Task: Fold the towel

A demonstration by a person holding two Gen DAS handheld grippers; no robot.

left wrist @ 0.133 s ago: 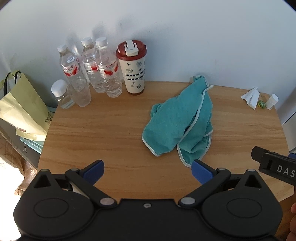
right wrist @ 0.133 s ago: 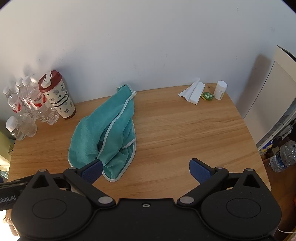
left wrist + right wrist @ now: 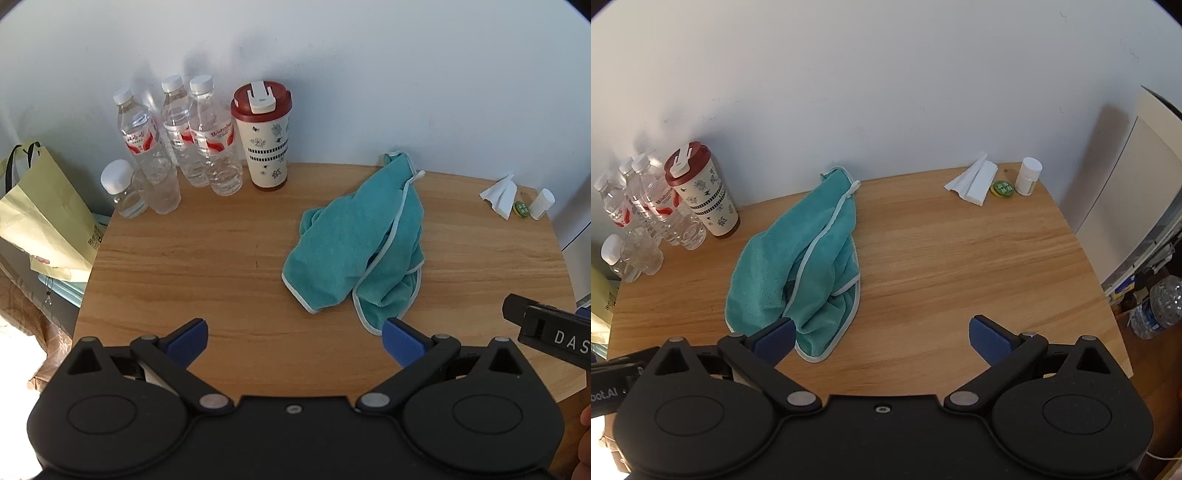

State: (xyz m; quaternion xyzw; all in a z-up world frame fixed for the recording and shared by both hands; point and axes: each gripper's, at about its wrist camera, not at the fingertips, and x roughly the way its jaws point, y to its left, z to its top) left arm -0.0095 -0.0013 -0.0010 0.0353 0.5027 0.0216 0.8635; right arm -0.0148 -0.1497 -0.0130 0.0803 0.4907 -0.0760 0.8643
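Nothing moved; crumpled towel [image 3: 354, 251] lies between spread jaws.

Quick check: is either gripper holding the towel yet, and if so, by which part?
Nothing is held. Left gripper and right gripper are both open and empty; the towel lies crumpled on the table.

A light wooden table [image 3: 229, 258] with rounded corners stands against a plain white wall [image 3: 886, 92]. Daylight casts soft shadows on the wall; a pale panel [image 3: 1137, 166] leans beyond the table's right edge.
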